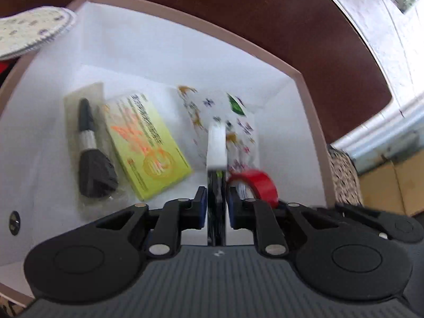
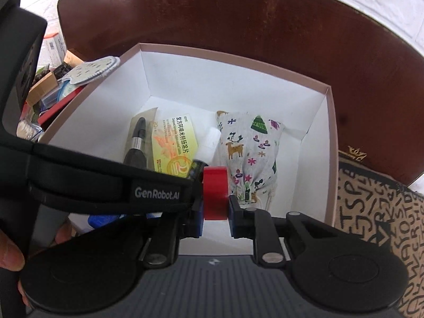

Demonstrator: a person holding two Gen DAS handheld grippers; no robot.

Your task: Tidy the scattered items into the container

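Note:
A pink-rimmed box (image 1: 299, 75) with white walls (image 2: 185, 79) holds a bagged black brush (image 1: 91, 159), a yellow-green medicine box (image 1: 148, 145) and a patterned cloth pouch (image 2: 246, 153). My left gripper (image 1: 216, 206) is shut on a slim dark bottle with a white cap (image 1: 217, 143), held over the box. My right gripper (image 2: 216, 206) is shut on a red tape roll (image 2: 215, 190), held over the box's near side; the tape roll also shows in the left wrist view (image 1: 255, 182). The left gripper's body (image 2: 92, 185) crosses the right wrist view.
A pale patterned insole (image 1: 31, 31) rests on the box's left rim, above a red bin of mixed items (image 2: 50, 90). The box sits on a dark brown round table (image 2: 238, 21). A lettered tan fabric (image 2: 376, 212) lies to the right.

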